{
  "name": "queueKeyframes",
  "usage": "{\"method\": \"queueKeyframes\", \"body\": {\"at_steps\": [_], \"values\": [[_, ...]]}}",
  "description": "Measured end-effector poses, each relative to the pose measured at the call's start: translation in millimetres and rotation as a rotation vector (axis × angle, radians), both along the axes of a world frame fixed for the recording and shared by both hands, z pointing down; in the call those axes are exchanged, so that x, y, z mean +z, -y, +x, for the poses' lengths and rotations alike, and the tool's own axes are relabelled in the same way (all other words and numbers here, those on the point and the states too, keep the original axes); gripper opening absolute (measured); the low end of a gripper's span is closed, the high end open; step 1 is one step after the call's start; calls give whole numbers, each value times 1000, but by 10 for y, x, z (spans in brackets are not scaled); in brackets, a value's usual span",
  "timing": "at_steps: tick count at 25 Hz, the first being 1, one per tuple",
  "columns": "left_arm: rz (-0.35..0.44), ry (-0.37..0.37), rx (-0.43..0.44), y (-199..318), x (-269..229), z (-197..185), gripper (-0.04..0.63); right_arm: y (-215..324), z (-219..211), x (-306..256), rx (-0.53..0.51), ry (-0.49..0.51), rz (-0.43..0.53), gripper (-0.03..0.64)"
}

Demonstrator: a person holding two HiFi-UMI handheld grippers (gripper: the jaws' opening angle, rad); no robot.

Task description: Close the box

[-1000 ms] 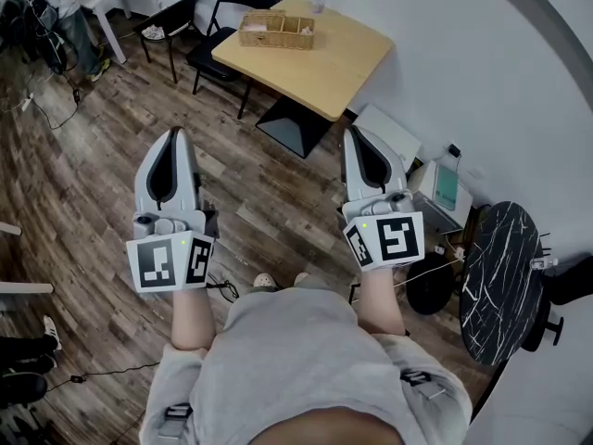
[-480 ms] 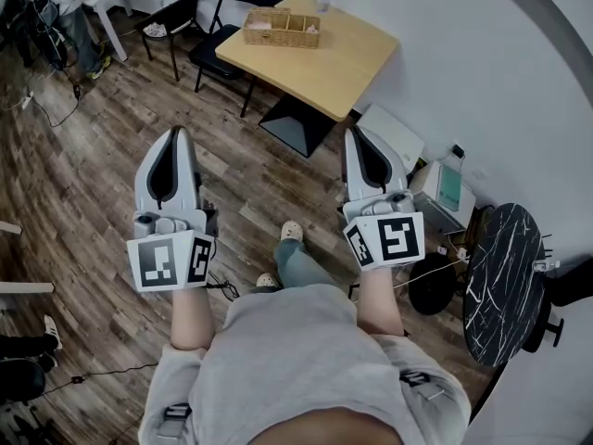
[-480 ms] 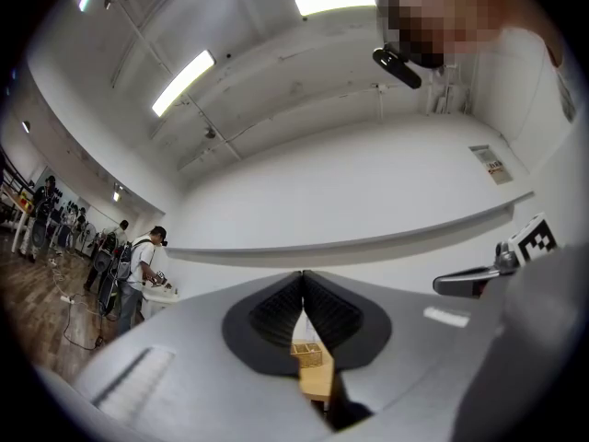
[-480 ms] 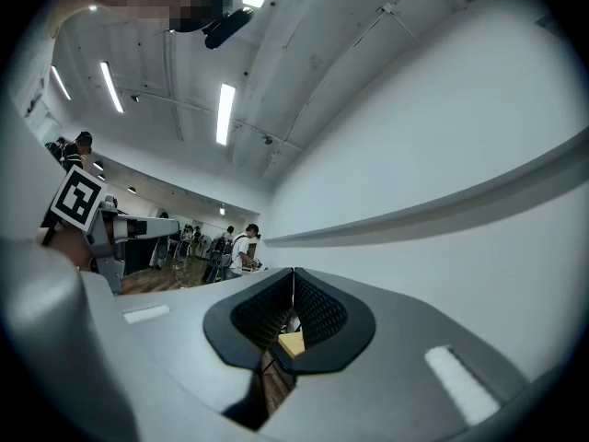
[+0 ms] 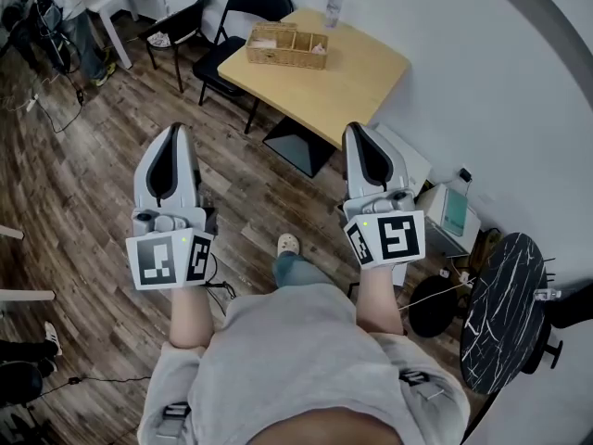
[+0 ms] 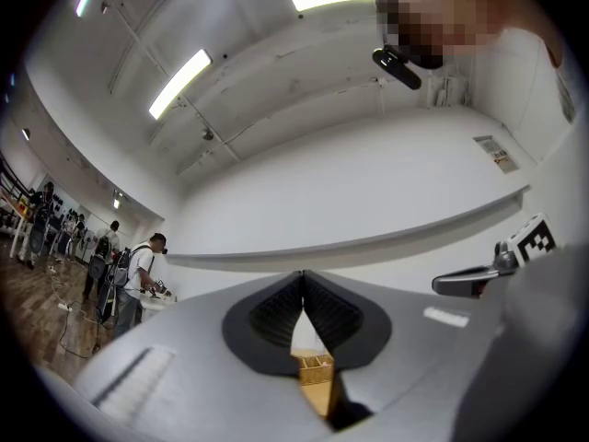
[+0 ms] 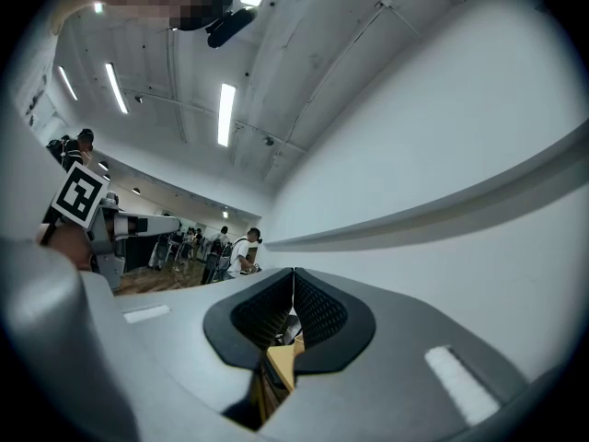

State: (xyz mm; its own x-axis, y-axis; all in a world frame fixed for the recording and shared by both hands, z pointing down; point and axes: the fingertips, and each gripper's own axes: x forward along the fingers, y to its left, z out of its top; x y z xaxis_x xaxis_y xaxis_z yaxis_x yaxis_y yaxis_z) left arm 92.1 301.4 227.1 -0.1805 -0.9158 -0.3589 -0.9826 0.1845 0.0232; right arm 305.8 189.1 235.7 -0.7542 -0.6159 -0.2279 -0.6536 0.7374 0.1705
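Left gripper (image 5: 174, 135) and right gripper (image 5: 358, 133), jaws pressed together and empty, are pointing side by side toward the far wicker box (image 5: 286, 46) sitting on the table (image 5: 357, 77), likely because it is out of reach.

The worktop's (image 5: 357, 77) near half is left bare; its far edge is occupied by a box (image 5: 286, 45) and bottle (image 5: 334, 8).
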Motion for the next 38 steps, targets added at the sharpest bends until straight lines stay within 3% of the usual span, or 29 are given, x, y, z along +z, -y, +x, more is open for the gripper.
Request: {"method": "queueKeyframes", "body": {"at_steps": [17,20,29,38], "values": [[13,19,-52,1352,-208,-203,58,1468,-335,-195,-74,18,16,5],[18,-3,-62,1487,-129,-222,58,1624,-350,-174,-85,24,11,5],[-2,32,-61,1795,-169,-263,58,1906,-507,-154,-114,23,4,5],[-6,45,-35,2237,-155,-576,58,2315,-809,-122,-83,21,-2,5]]}}
